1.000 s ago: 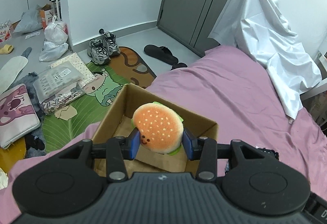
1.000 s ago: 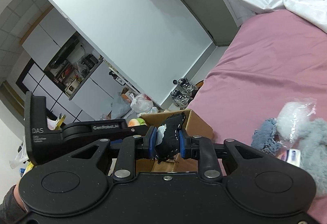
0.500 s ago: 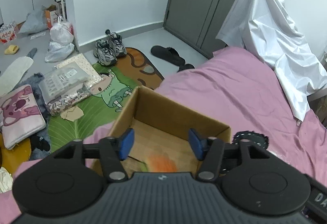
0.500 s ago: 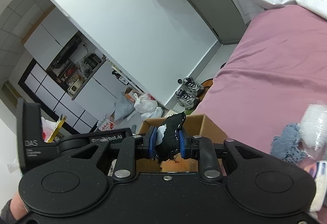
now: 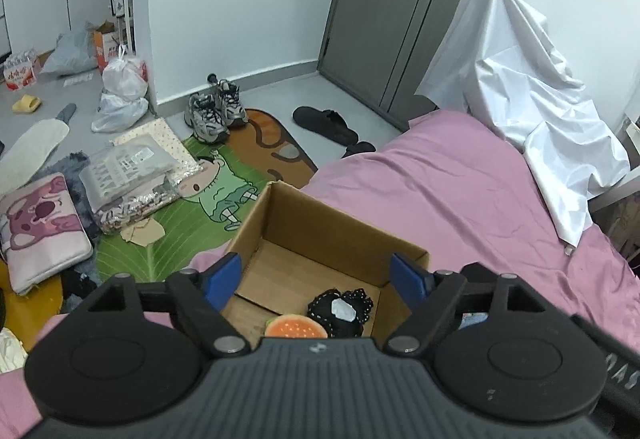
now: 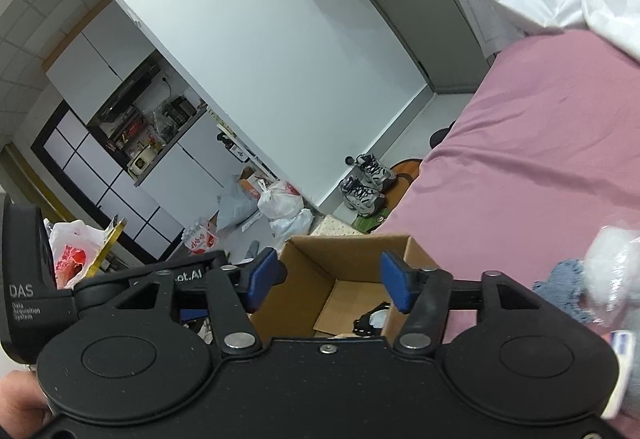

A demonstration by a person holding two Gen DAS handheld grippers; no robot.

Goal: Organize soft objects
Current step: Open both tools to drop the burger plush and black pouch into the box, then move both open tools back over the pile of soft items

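Observation:
An open cardboard box [image 5: 336, 223] sits on the pink bed [image 5: 460, 191]. On the box floor lie an orange burger plush [image 5: 294, 327] and a black lacy cloth [image 5: 342, 309] with a white tag. My left gripper [image 5: 316, 275] hovers over the box, its jaws opening, nothing between them. In the right wrist view the box [image 6: 348, 259] shows again with the black cloth [image 6: 374, 317] inside. My right gripper [image 6: 328, 279] hangs above it, jaws opening and empty. The left gripper's body [image 6: 28, 295] shows at the left edge there.
Blue-grey and white fluffy items [image 6: 592, 279] lie on the bed right of the box. A white sheet [image 5: 520, 87] drapes over something at the bed's far side. The floor holds sneakers [image 5: 214, 115], a slipper [image 5: 324, 123], bags [image 5: 120, 95] and a cartoon mat [image 5: 216, 191].
The left gripper opened and the burger plush dropped into the box. The right gripper opened and the black cloth fell in beside it. Both grippers rose slightly.

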